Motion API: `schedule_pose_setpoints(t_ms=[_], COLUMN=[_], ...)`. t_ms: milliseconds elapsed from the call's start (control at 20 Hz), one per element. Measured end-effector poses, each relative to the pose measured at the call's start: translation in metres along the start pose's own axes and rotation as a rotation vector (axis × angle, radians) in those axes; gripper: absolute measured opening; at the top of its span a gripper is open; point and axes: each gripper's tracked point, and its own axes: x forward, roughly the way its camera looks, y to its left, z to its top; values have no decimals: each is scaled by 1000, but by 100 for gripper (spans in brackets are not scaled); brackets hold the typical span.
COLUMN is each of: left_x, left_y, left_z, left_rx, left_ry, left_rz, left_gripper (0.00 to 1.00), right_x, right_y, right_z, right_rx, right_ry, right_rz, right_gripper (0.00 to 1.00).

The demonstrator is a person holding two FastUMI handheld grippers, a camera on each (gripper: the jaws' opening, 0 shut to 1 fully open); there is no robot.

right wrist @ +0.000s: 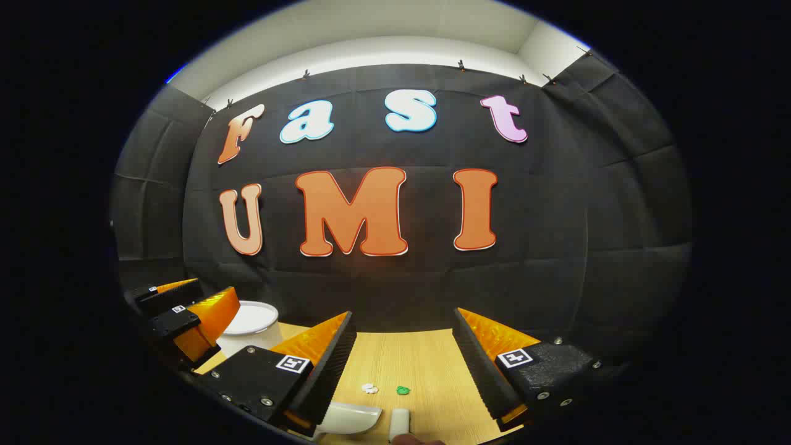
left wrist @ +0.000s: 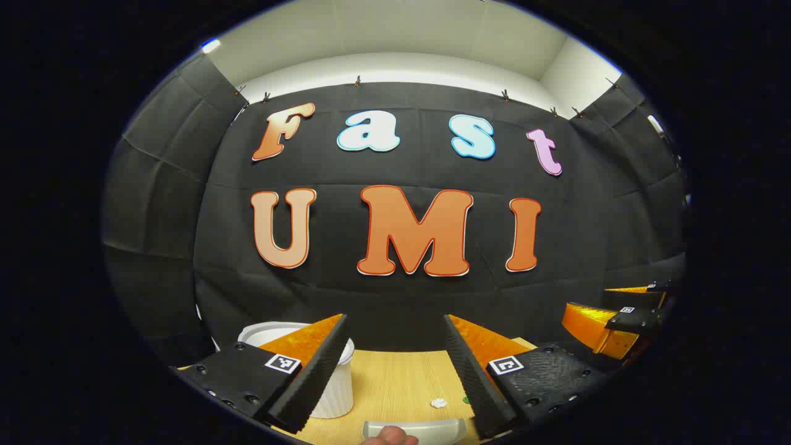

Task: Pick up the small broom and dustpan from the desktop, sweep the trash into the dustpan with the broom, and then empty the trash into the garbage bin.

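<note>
Spanning the bottom of both views: a light wooden desktop (left wrist: pixel 395 377) that runs back to the black cloth wall.
Garbage bin: a white ribbed bin (left wrist: pixel 334 395) stands on the desktop at the left, partly behind the left gripper's left finger in the left gripper view; in the right gripper view its white rim (right wrist: pixel 250 321) sits at the far left, next to the other gripper.
Left gripper (left wrist: pixel 395 358): raised above the desktop, its fingers set wide apart with nothing between them.
Right gripper (right wrist: pixel 405 355): likewise raised, its fingers spread wide and empty.
Dustpan: a pale grey dustpan (left wrist: pixel 414 429) lies flat at the near edge, low between the left gripper's fingers; in the right gripper view it (right wrist: pixel 349 417) lies beside the left finger.
Broom: a short white upright piece (right wrist: pixel 398 423) at the bottom edge is probably the small broom's handle, though too little shows to be sure.
Trash: a small white scrap (left wrist: pixel 439 403) lies just beyond the dustpan, and a green scrap (right wrist: pixel 403 390) lies near a white one on the wood.
Hand: a fingertip (left wrist: pixel 389 437) pokes in at the bottom edge, touching the dustpan.
</note>
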Motion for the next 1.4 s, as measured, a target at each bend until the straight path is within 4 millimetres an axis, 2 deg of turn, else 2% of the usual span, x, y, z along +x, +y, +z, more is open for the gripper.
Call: schedule_pose_setpoints(t_ms=[50, 300, 400, 550, 800, 1100, 1400], left_x=[-1, -3, -4, -4, -2, 2, 1], left_y=[-1, -9, -13, -8, -9, -3, -2], left_z=[-1, -3, -3, -3, -8, -10, -7], left_rx=[5, 22, 28, 26, 26, 30, 40], left_ry=[4, 20, 21, 19, 24, 21, 1], left_rz=[7, 21, 17, 31, 24, 29, 33], left_gripper=[93, 95, 95, 95, 95, 95, 95], right_x=[0, -1, -2, 0, 1, 1, 1], right_y=[0, -1, 6, -2, -3, 6, 7], right_z=[-1, -13, -10, -13, -15, -17, -14], right_rx=[1, 9, 27, -11, -4, -14, -2], right_ry=[-2, 31, 17, 20, 30, 34, 20], right_rz=[7, 29, 62, 33, 18, 33, 35], right_gripper=[94, 94, 94, 94, 95, 94, 95])
